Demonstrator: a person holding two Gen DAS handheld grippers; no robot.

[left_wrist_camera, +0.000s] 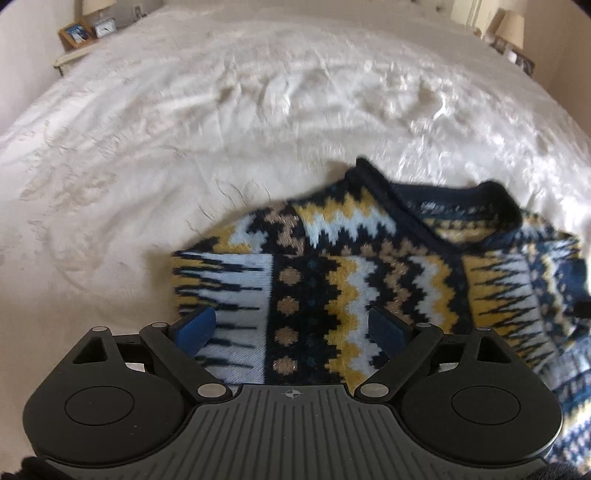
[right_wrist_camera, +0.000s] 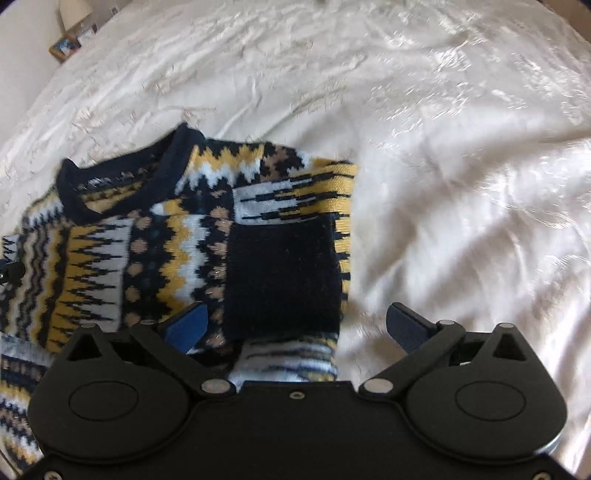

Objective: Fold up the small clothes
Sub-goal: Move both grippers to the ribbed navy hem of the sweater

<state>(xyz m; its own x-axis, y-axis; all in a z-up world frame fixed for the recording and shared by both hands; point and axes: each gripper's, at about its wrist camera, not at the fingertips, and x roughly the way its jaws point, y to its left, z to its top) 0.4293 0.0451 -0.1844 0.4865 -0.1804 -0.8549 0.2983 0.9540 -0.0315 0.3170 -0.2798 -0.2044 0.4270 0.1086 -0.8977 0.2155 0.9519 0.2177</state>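
A small knitted sweater (left_wrist_camera: 369, 251) in navy, yellow, white and tan zigzags lies on a white bedspread (left_wrist_camera: 184, 129), its navy neckline (left_wrist_camera: 461, 192) turned away from me. My left gripper (left_wrist_camera: 291, 325) hangs open just above the sweater's left part, and its blue pads (left_wrist_camera: 199, 325) hold nothing. In the right wrist view the sweater (right_wrist_camera: 110, 258) has a sleeve folded across its right side, ending in a dark navy cuff (right_wrist_camera: 284, 273). My right gripper (right_wrist_camera: 299, 325) stands wide open over that cuff, with the pads clear of the knit.
The white bedspread (right_wrist_camera: 443, 184) stretches out beyond the sweater and to its right. A bedside table with a photo frame (left_wrist_camera: 75, 33) stands at the far left corner. A lamp (left_wrist_camera: 511, 27) with small items around it stands at the far right.
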